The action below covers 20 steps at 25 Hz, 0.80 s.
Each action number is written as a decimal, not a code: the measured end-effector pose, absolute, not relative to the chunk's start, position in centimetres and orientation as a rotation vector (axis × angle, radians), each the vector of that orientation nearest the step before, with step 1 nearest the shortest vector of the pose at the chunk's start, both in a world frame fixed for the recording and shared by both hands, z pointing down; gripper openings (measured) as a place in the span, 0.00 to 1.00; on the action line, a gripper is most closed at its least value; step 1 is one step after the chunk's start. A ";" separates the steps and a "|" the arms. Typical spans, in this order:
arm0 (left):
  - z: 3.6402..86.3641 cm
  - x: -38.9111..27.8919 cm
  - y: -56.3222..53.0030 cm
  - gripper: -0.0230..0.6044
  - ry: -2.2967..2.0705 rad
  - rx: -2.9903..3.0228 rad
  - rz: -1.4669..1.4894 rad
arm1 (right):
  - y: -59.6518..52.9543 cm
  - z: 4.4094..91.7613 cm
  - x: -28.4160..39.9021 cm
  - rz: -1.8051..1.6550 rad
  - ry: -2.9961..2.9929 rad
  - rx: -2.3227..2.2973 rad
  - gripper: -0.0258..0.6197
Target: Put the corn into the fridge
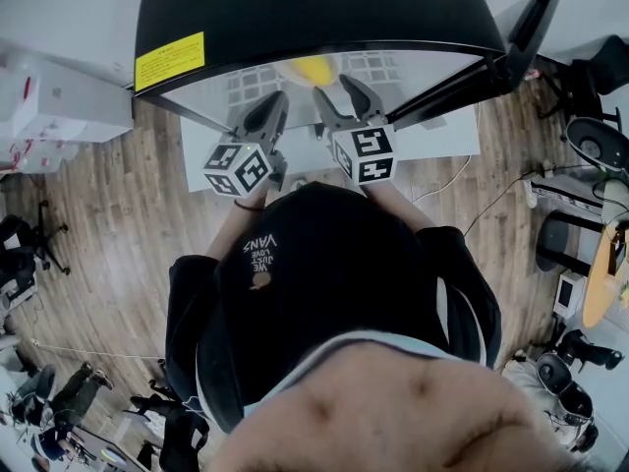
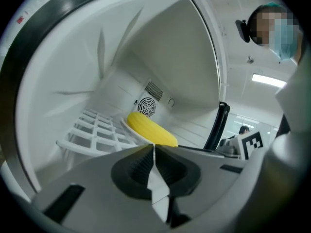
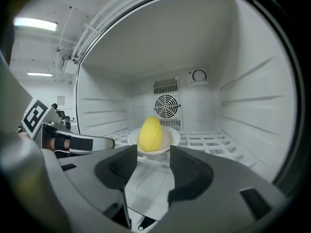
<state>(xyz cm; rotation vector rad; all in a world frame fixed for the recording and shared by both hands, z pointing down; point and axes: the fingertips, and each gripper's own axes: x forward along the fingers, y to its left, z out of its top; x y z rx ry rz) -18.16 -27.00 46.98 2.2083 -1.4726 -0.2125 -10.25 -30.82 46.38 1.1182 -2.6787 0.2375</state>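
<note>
The yellow corn (image 3: 150, 134) lies on a small white plate (image 3: 171, 138) on the fridge's white wire shelf (image 3: 214, 141), in front of the round fan grille. It also shows in the left gripper view as corn (image 2: 150, 128) and from above as corn (image 1: 313, 69). My right gripper (image 3: 151, 156) is open, just short of the plate, with nothing between its fingers. My left gripper (image 2: 154, 147) is shut and empty, beside the right one at the fridge's mouth. From the head view, the left gripper (image 1: 278, 99) and right gripper (image 1: 336, 91) point into the fridge.
The fridge is a small black unit with white inner walls (image 3: 252, 106); its door (image 1: 511, 42) stands open to the right. A yellow label (image 1: 169, 60) is on its top. Wooden floor (image 1: 98, 224) and office chairs surround the table.
</note>
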 end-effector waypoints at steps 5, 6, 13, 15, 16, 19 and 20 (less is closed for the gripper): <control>47.2 -17.9 -26.9 0.08 -1.465 2.228 -0.173 | -30.9 46.3 -10.4 0.233 -2.685 1.119 0.37; 47.2 -17.8 -26.9 0.08 -1.465 2.232 -0.167 | -30.9 46.3 -10.4 0.233 -2.684 1.118 0.36; 47.2 -17.7 -26.7 0.08 -1.465 2.247 -0.149 | -30.8 46.3 -10.5 0.238 -2.680 1.111 0.37; 47.0 -17.8 -26.6 0.08 -1.473 2.253 -0.148 | -30.7 46.3 -10.4 0.244 -2.682 1.104 0.37; 46.9 -17.8 -26.6 0.08 -1.476 2.255 -0.146 | -30.6 46.3 -10.4 0.245 -2.684 1.102 0.37; 46.8 -17.7 -26.5 0.08 -1.482 2.265 -0.132 | -30.5 46.3 -10.2 0.242 -2.692 1.099 0.37; 46.8 -17.6 -26.5 0.08 -1.485 2.266 -0.128 | -30.5 46.3 -10.1 0.241 -2.693 1.100 0.36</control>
